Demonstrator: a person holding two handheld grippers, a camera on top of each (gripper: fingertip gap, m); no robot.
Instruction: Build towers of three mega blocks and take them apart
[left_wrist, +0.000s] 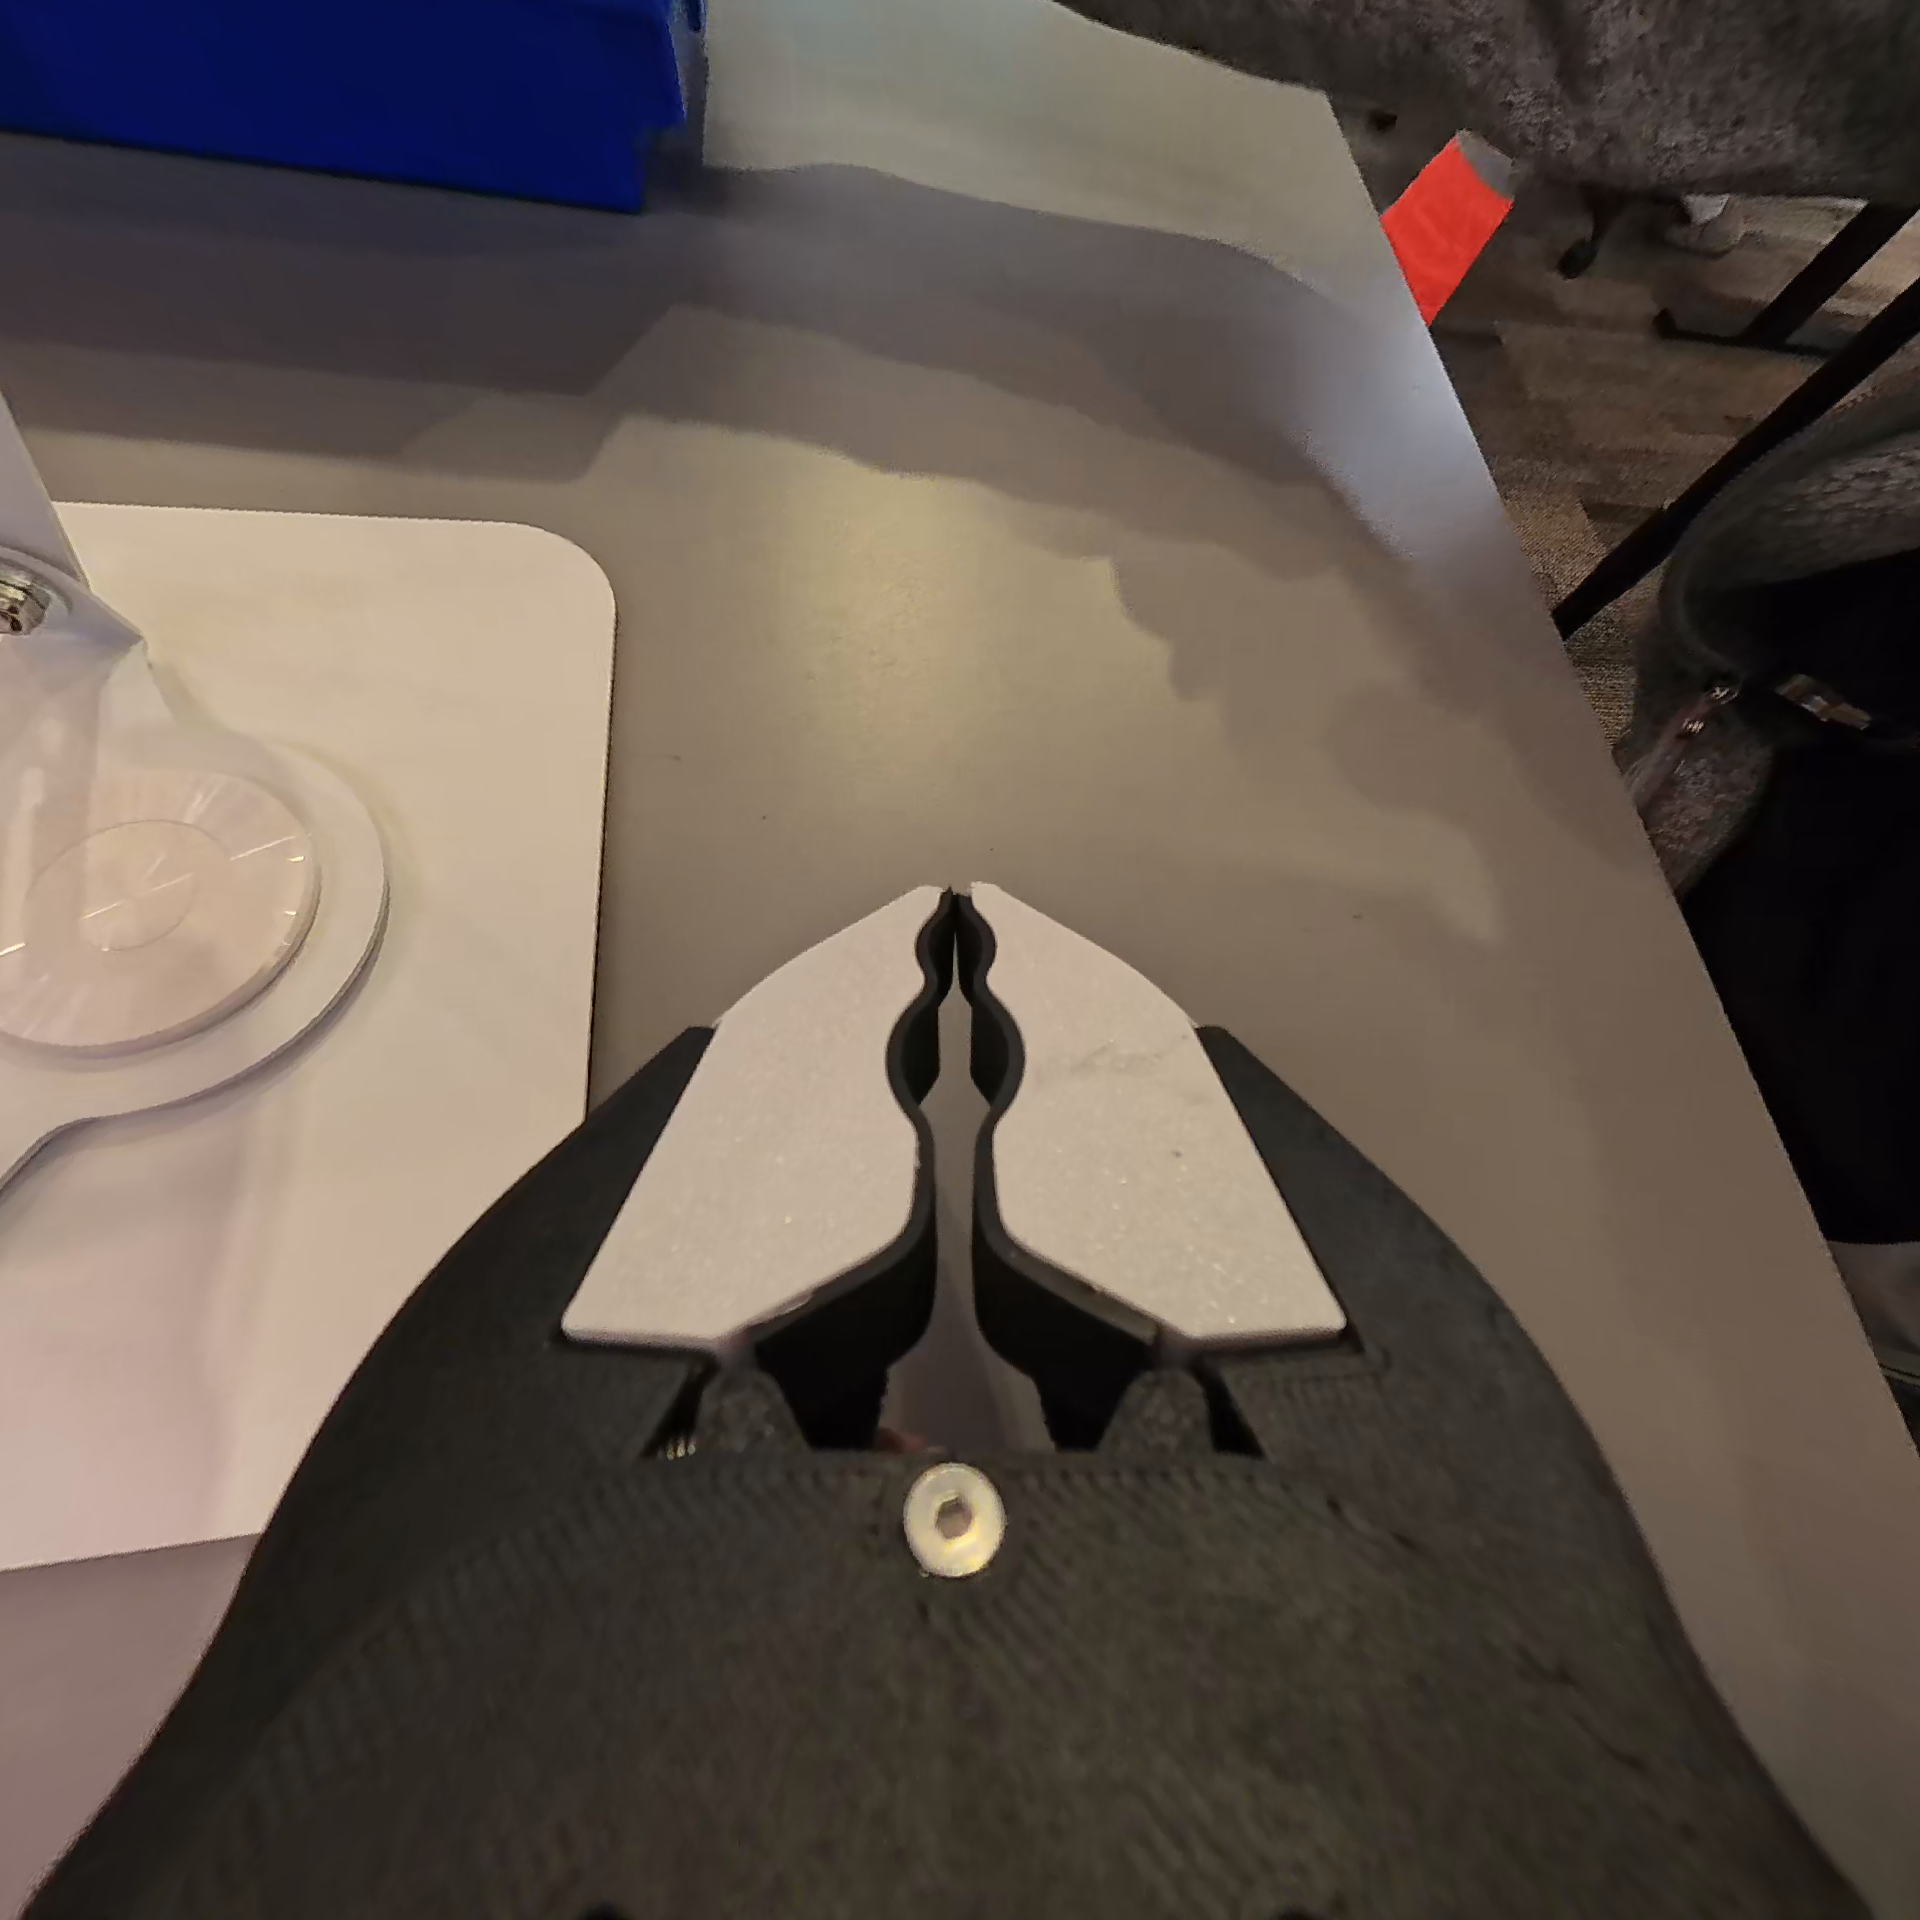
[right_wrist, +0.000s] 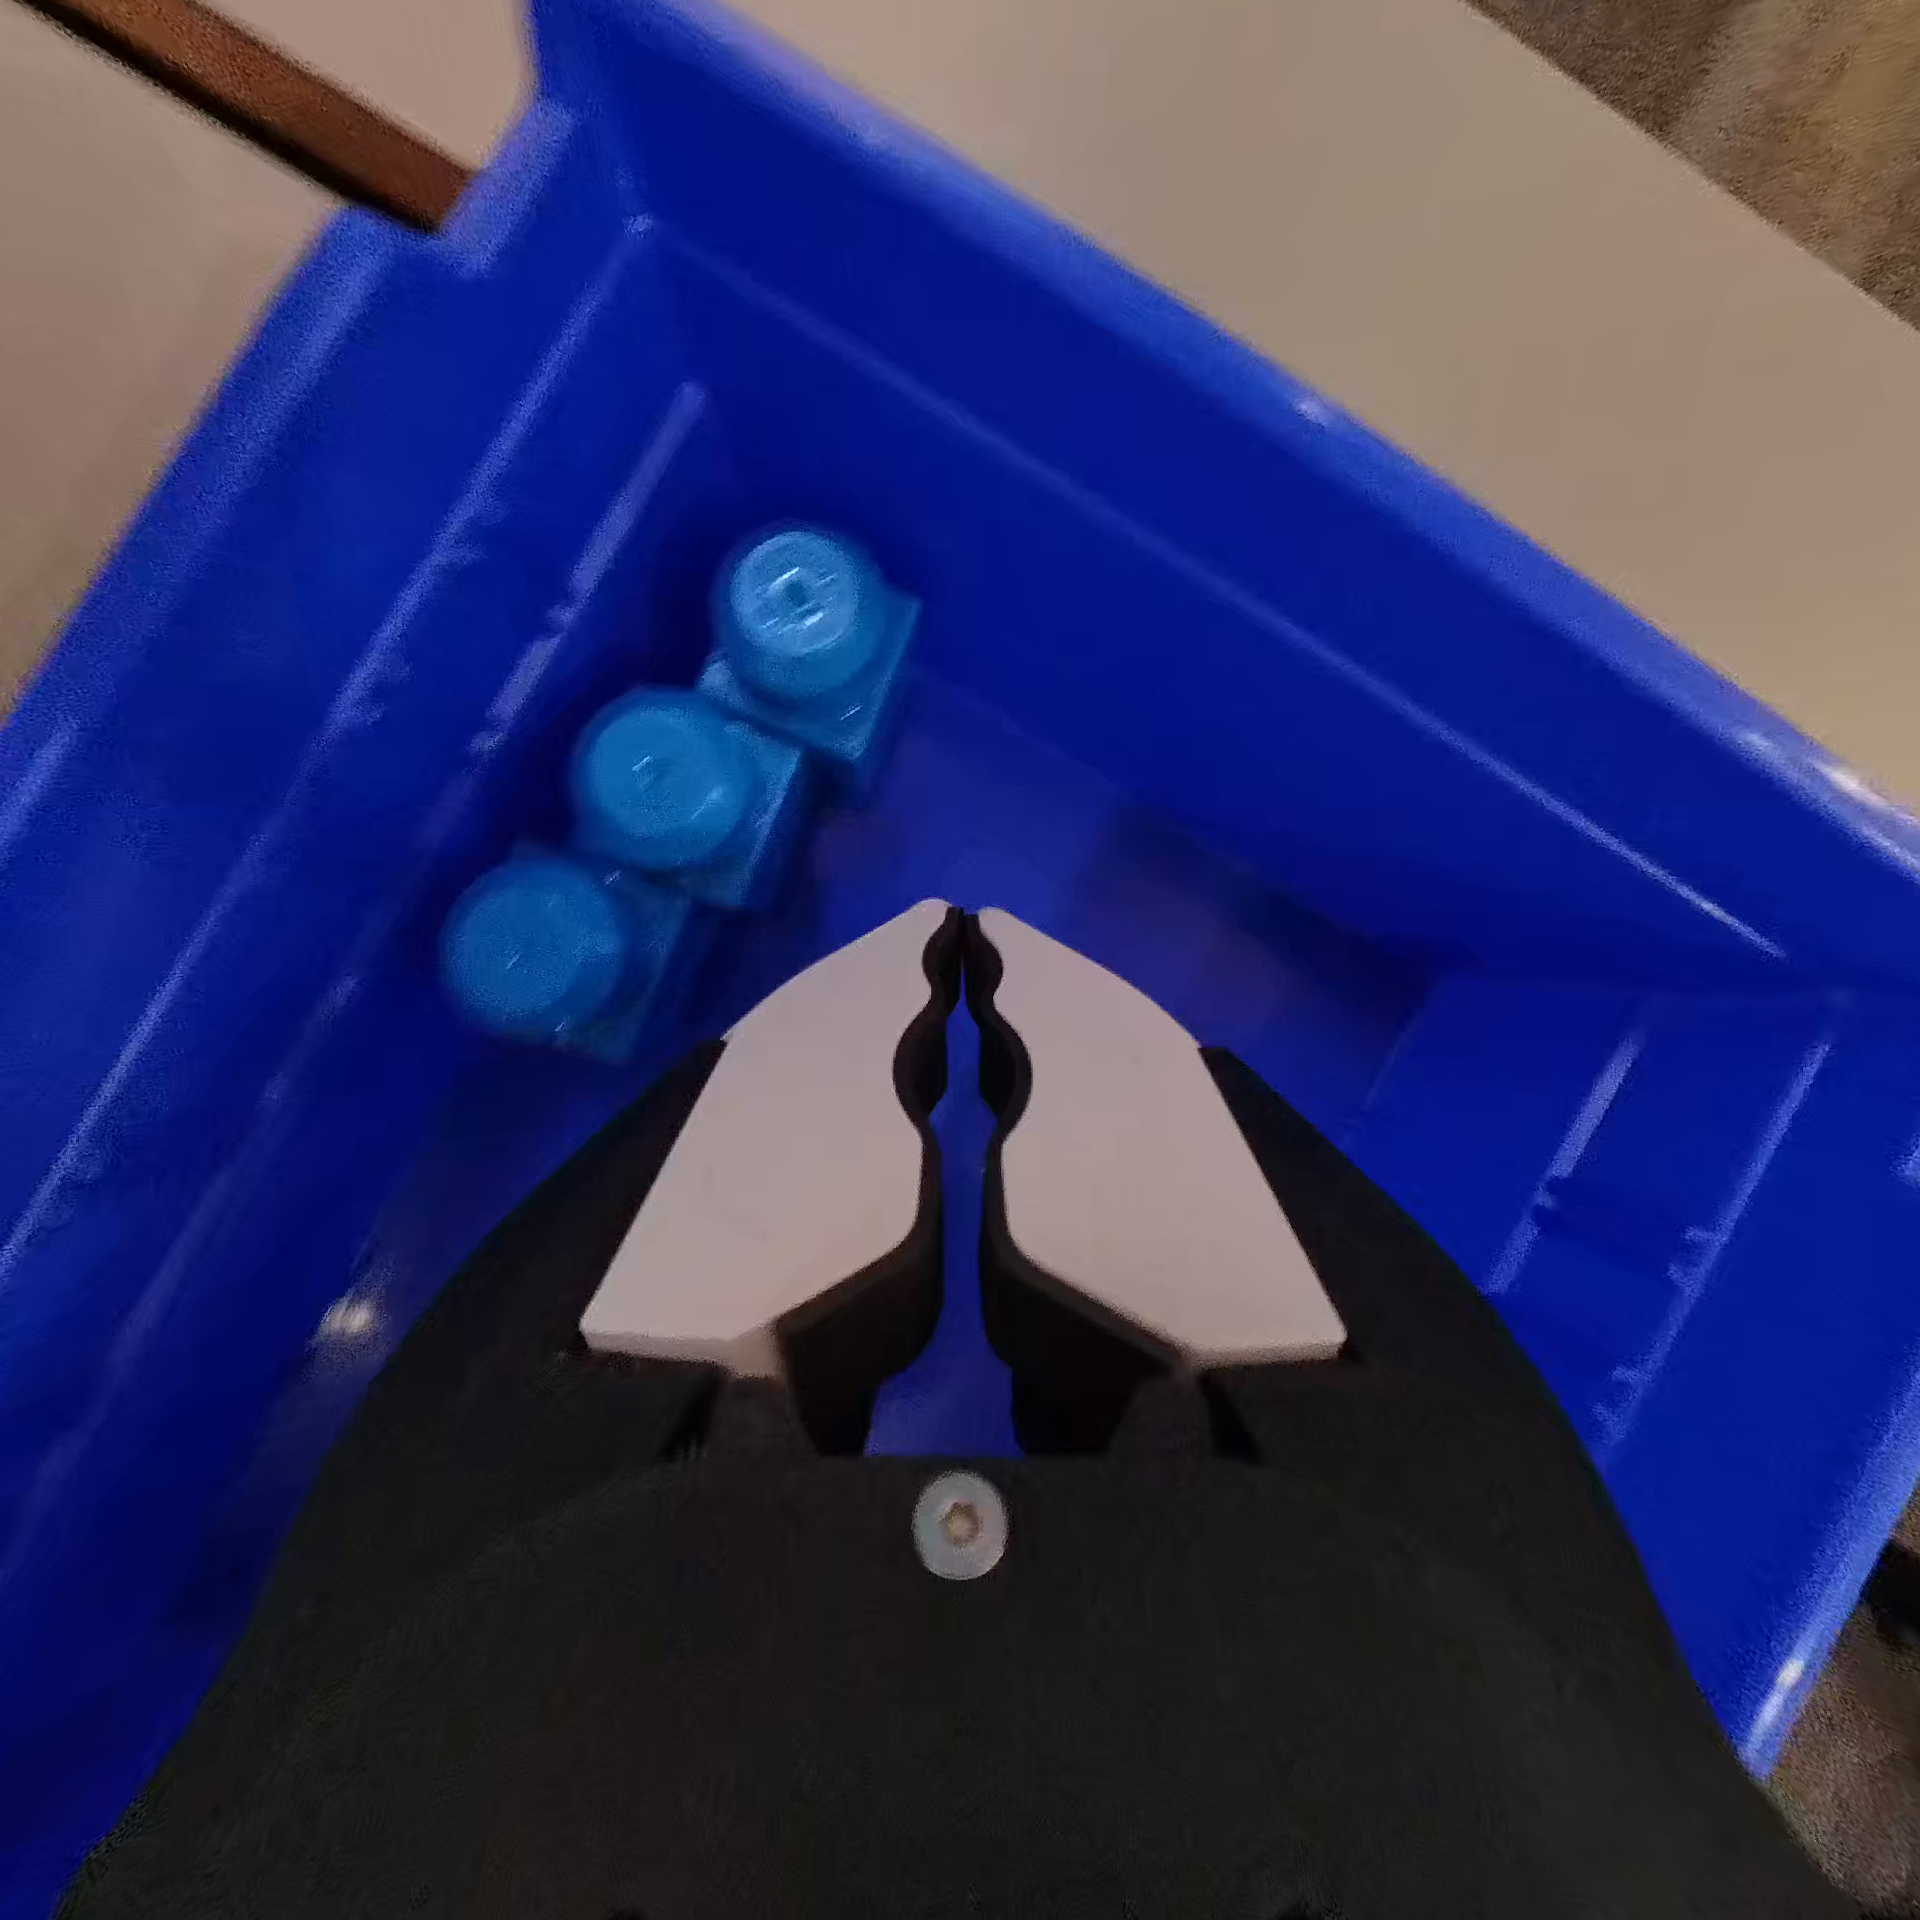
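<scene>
Left wrist view. The left gripper (left_wrist: 954, 891) hovers over a bare grey table (left_wrist: 1039, 623), its fingertips meeting with nothing between them. A white mat (left_wrist: 416, 727) lies at 9 o'clock, carrying a clear round stand base (left_wrist: 156, 914); a corner of the blue bin (left_wrist: 364, 94) shows at 11 o'clock. No block appears in this view.

Right wrist view. The right gripper (right_wrist: 958, 914) points down into the blue bin (right_wrist: 1299, 644), its fingers likewise closed on nothing. Three light-blue mega blocks (right_wrist: 665, 790), studs toward the camera, lie in a diagonal row against the bin wall at 10 o'clock of the fingertips, near but apart from them. The picture is blurred, so whether the three are joined cannot be told.

Step in hand, as judged: fetching a first block. To do it well, the jaws should be spread wider than a block before descending, swung toward 10 o'clock, and set astride the flat sides of the nearest block rather than its round stud. The bin wall leaves little room on the far side, so a steep approach seems safer.
</scene>
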